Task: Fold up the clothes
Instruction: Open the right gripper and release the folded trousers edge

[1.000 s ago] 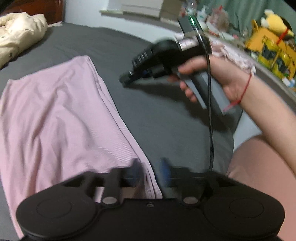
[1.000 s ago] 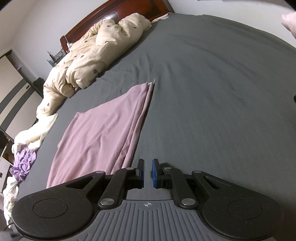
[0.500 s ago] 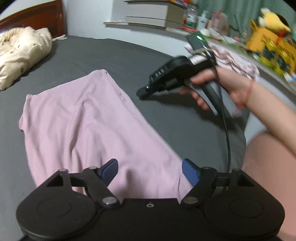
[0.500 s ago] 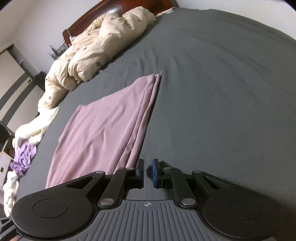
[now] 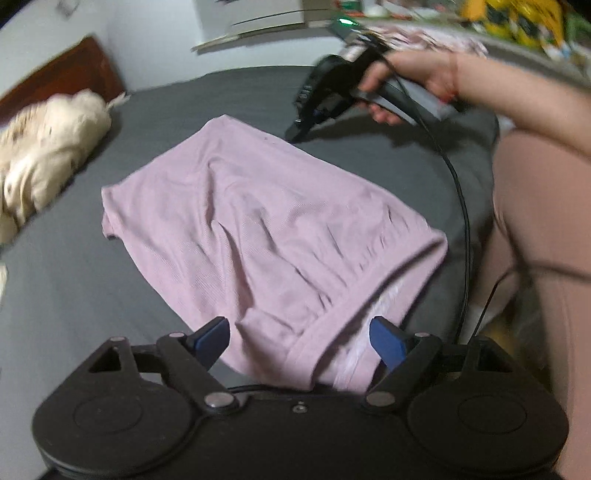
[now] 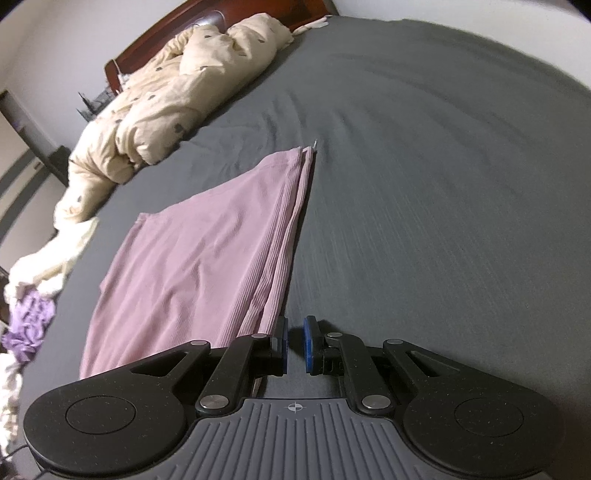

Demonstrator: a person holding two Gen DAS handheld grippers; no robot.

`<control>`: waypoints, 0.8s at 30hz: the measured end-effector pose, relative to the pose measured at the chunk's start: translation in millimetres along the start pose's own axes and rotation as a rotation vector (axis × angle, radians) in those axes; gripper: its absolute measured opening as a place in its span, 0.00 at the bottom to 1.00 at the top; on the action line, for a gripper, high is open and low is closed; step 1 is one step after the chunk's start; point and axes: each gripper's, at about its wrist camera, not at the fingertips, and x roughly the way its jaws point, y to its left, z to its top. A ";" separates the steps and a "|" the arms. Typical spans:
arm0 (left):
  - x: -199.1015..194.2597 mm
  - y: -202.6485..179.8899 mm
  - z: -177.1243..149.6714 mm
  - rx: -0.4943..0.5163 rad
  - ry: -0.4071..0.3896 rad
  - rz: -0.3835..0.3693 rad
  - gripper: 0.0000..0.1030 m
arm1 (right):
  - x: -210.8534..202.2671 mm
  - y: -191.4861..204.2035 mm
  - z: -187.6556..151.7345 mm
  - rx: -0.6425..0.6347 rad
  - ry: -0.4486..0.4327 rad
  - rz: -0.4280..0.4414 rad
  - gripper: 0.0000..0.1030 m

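A pink ribbed garment [image 5: 258, 229] lies folded flat on the dark grey bed sheet [image 5: 92, 280]. My left gripper [image 5: 299, 334] hovers over its near hem; the jaws are opening, and the hem lies between the blue pads without being pinched. In the right wrist view the same garment [image 6: 207, 266] stretches away to the left, its layered long edge running up to a far corner. My right gripper [image 6: 294, 343] is shut on nothing, just right of that edge at its near end. In the left wrist view a hand holds the right gripper [image 5: 295, 134] at the garment's far corner.
A cream dotted duvet [image 6: 177, 92] is bunched against the wooden headboard [image 6: 155, 40]. Purple and white clothes [image 6: 26, 328] lie at the left bed edge. The person's leg [image 5: 535, 258] and a black cable [image 5: 461, 206] are on the right, with a cluttered shelf [image 5: 517, 22] behind.
My left gripper's jaws have spread wide and it has swung over, so the garment's near hem now lies between them. The right gripper has crept a little closer along the garment's edge, still shut.
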 end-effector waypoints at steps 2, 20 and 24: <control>-4.4 -12.2 -3.4 0.078 -0.009 0.021 0.80 | -6.1 13.6 -3.4 -0.048 -0.023 -0.031 0.09; -51.3 -28.6 -29.8 0.101 -0.122 0.066 0.86 | -144.4 115.8 -107.6 0.001 -0.205 0.333 1.00; -64.7 -22.3 -30.5 0.027 -0.178 0.063 0.88 | -158.6 120.7 -116.2 0.043 -0.189 0.350 1.00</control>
